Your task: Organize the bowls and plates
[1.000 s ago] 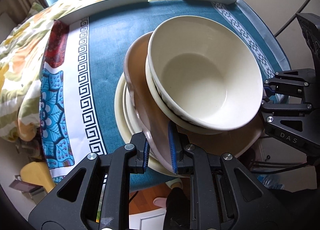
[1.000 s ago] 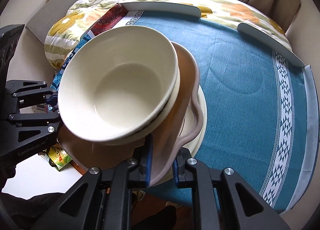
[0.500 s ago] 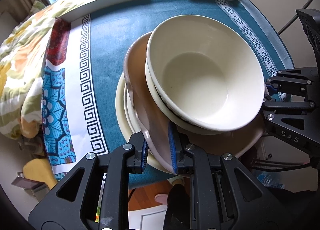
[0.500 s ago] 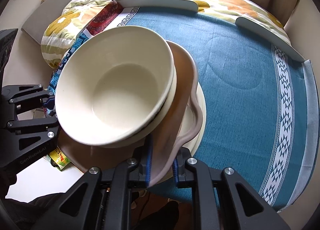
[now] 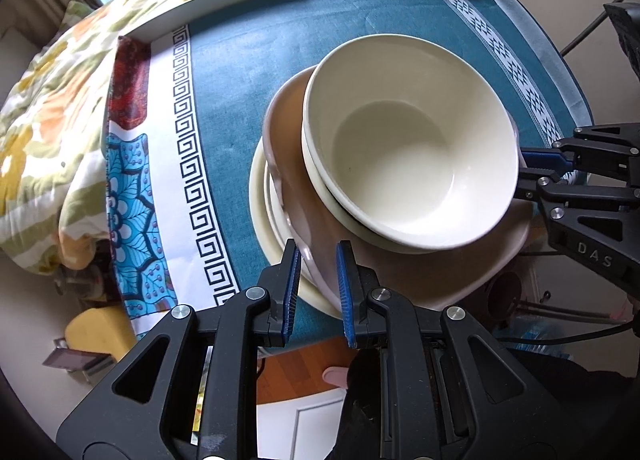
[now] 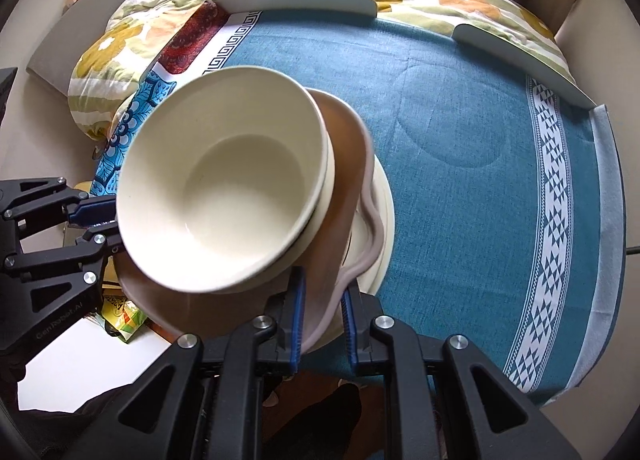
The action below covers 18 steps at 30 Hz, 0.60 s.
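Cream bowls (image 5: 408,163), two nested and empty, sit on a brown plate (image 5: 296,163) above cream plates (image 5: 260,211) on the tabletop (image 5: 232,71). Left hand-held gripper (image 5: 316,272) and right hand-held gripper (image 6: 322,300) each clamp the brown plate's rim, as before; nothing has visibly shifted.

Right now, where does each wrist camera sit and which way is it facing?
Left wrist: behind the left gripper, looking steeply down at the cream ceramic bowls on the brown wavy-rimmed plate; the right gripper enters from the picture's right.
Right wrist: behind the right gripper, looking steeply down at the same stack from the opposite rim; the left gripper enters from the picture's left.
Shared: bowls, plate, cream plates beneath, teal tablecloth, both grippers clamping the brown plate.
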### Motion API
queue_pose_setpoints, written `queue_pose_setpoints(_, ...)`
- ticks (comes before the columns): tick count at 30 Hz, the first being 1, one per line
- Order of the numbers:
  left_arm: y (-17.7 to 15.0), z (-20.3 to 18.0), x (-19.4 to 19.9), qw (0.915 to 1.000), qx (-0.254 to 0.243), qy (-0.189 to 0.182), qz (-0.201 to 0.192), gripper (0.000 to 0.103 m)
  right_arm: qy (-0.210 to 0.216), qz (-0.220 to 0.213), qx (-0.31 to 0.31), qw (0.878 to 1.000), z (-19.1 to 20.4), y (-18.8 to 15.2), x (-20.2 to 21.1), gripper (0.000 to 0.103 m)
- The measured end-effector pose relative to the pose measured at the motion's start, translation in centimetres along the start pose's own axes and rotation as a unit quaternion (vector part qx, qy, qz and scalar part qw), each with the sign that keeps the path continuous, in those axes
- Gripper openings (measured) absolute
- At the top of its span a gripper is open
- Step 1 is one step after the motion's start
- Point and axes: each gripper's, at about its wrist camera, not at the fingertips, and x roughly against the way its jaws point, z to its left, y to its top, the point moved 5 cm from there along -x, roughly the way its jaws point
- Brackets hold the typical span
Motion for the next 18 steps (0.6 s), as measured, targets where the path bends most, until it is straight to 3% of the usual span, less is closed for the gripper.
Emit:
queue_pose_setpoints(10, -0.3, 0.2, 2.9, 0.9999, -0.001, -0.009, -0.012, 0.015, -0.009, -0.024, -0.033, 0.999, -0.5, -0.6, 3.3, 0.016)
queue_pose_setpoints(15, -1.1, -0.3, 6.4, 0.9974, 0.016, -0.039, -0.058, 0.018, -0.005, -0.063, -0.056, 0.996, -0.5, -1.8, 6.4, 0.016)
queue_pose_setpoints(17, -1.8, -0.8, 7.9, 0.9955, 0.03, -0.042, -0.08, 0.019, -0.002, -0.081, -0.066, 0.995, -0.5, -2.4, 7.6, 0.026)
queue_pose_setpoints(18, -2.1, -1.0, 8.5, 0.9946, 0.037, -0.043, -0.087, 0.023, 0.0, -0.093, -0.071, 0.993, -0.6, -2.8, 8.4, 0.042)
